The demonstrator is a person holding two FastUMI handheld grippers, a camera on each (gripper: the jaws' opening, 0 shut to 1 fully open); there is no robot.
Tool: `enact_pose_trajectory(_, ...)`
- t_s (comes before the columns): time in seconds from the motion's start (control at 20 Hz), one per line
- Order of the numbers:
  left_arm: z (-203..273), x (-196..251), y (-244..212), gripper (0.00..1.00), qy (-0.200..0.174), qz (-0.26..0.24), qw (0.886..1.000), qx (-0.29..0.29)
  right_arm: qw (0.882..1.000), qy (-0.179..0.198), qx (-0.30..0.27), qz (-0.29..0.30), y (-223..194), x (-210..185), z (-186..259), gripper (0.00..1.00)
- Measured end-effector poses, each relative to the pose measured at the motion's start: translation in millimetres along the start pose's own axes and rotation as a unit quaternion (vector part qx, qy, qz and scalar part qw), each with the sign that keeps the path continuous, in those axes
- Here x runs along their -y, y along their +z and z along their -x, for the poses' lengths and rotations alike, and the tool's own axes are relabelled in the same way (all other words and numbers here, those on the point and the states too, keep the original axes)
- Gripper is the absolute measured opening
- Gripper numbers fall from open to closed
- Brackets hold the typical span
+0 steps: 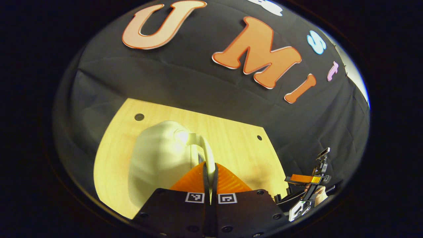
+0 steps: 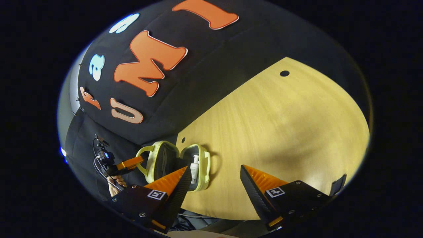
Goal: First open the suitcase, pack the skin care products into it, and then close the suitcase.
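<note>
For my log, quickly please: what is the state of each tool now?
Left tool: closed on the suitcase handle.
Right tool: open, holding nothing.

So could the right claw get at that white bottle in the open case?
Probably yes: the right claw is open, the suitcase lies open, and the bottle sits exposed inside, with bare table between.

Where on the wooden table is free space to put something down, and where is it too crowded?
The wooden table is bare across the wide stretch right of the open suitcase, out to its far edge by the black cloth. It is crowded at the suitcase: a white bottle lies inside, and the left gripper is shut at the lid's handle. The right gripper hangs open.
</note>
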State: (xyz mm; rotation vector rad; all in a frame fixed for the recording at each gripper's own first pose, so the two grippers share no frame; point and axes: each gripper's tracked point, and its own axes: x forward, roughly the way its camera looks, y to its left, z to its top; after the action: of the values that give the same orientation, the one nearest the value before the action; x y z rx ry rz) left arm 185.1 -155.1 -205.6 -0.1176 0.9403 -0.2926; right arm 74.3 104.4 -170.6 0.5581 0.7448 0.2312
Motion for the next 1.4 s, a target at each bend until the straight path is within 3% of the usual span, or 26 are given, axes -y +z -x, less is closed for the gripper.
enact_pose_trajectory(0.15,-38.2,17.5,-25.3,0.01,-0.011,0.000,0.999,-0.031,0.995,-0.048,0.051,0.070,26.5,22.8,19.6,0.95)
enact_pose_trajectory(0.3,-66.7,17.3,-41.0,0.01,-0.015,0.005,0.998,-0.058,0.980,-0.092,0.102,0.143,52.9,35.2,48.0,0.94)
enact_pose_trajectory(0.5,-94.7,10.7,-66.9,0.01,-0.011,0.023,0.996,-0.088,0.962,-0.120,0.149,0.197,70.1,40.8,77.6,0.95)
enact_pose_trajectory(0.65,-116.2,9.9,-87.7,0.01,0.002,0.023,0.993,-0.113,0.954,-0.135,0.156,0.216,67.2,52.0,90.9,0.94)
enact_pose_trajectory(0.85,-130.8,12.4,-110.6,0.01,0.017,0.013,0.991,-0.130,0.952,-0.146,0.170,0.209,72.8,67.0,96.2,0.94)
enact_pose_trajectory(1.0,-135.4,2.5,-110.4,0.01,0.053,-0.022,0.991,-0.124,0.947,-0.147,0.182,0.219,80.4,67.4,99.9,0.94)
enact_pose_trajectory(1.2,-131.2,-13.2,-98.6,0.01,0.102,-0.053,0.988,-0.106,0.939,-0.128,0.199,0.248,93.9,49.1,96.0,0.95)
enact_pose_trajectory(1.4,-116.7,-13.3,-67.2,0.07,0.117,-0.044,0.990,-0.071,0.929,-0.110,0.218,0.277,112.8,16.7,85.6,0.94)
